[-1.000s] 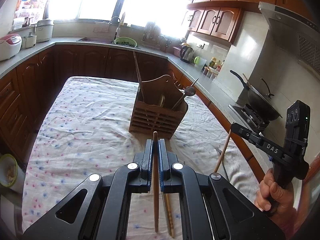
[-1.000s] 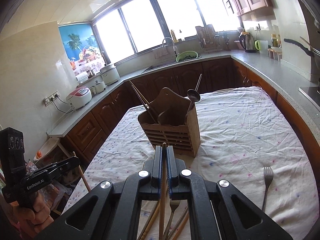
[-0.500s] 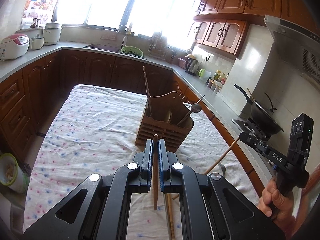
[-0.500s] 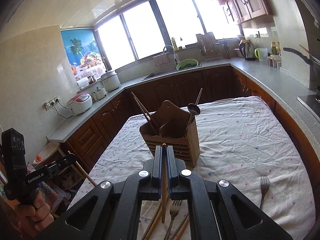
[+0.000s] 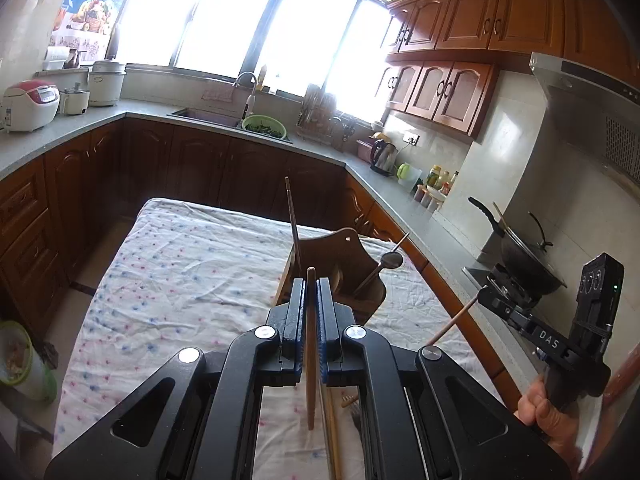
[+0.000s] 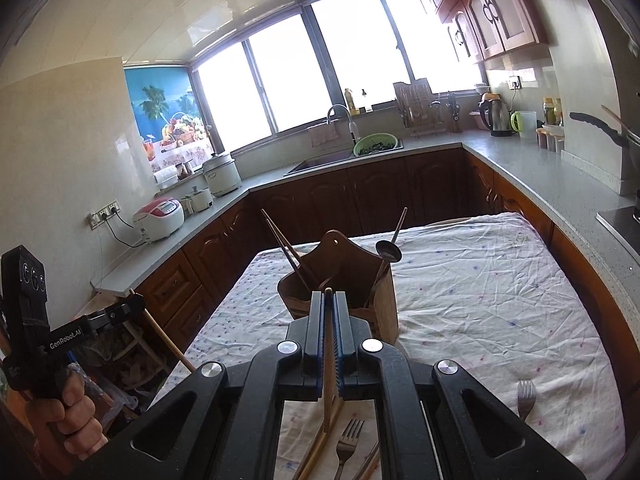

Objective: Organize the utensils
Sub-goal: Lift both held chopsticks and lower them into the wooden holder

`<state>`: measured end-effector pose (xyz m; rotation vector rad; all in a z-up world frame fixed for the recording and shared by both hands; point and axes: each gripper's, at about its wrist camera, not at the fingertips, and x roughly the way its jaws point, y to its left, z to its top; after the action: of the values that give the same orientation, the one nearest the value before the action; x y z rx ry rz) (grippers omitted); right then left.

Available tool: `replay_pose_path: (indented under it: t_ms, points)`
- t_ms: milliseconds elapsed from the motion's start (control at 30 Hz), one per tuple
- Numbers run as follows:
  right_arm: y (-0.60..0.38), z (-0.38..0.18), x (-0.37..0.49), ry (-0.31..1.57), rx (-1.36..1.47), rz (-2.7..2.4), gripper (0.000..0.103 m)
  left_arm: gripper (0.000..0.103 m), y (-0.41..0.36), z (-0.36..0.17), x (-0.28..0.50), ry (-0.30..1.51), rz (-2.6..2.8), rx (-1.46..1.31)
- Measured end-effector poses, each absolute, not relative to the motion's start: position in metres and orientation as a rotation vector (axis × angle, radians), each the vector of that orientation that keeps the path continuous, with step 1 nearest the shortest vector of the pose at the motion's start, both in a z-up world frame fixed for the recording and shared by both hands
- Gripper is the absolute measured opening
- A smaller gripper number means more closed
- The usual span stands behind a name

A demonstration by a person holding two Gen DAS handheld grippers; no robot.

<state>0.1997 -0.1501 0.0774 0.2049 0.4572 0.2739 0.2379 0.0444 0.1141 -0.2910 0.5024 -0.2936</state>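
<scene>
A wooden utensil holder (image 5: 344,252) (image 6: 352,272) stands mid-table on the flowered cloth. Dark chopsticks (image 6: 286,246) and a metal spoon (image 6: 388,252) stick out of it. My left gripper (image 5: 311,284) is shut on a light wooden chopstick (image 5: 311,380), held upright in the air just short of the holder. My right gripper (image 6: 329,296) is shut on another wooden chopstick (image 6: 329,400), also just short of the holder. In each view the other gripper (image 5: 490,298) (image 6: 134,306) shows at the side in a person's hand, its chopstick slanting down.
Under the grippers, loose chopsticks (image 5: 334,436) and a fork (image 6: 346,440) lie on the cloth (image 5: 180,280); a second fork (image 6: 526,394) lies right. Counters and cabinets ring the table, with a wok (image 5: 520,256) on the stove at right and a sink (image 6: 340,160) beyond.
Both grippers have risen with their chopsticks still clamped, lifting them off the cloth. The holder now sits lower in both views and partly behind the fingers.
</scene>
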Motion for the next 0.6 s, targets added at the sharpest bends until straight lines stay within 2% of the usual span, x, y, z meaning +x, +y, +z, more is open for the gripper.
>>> replay_pose_path:
  t_ms: [600]
  points:
    - [-0.155, 0.170, 0.257, 0.227, 0.144, 0.212, 0.004, 0.004, 0.038, 0.205, 0.320, 0.250, -0.255, -0.273]
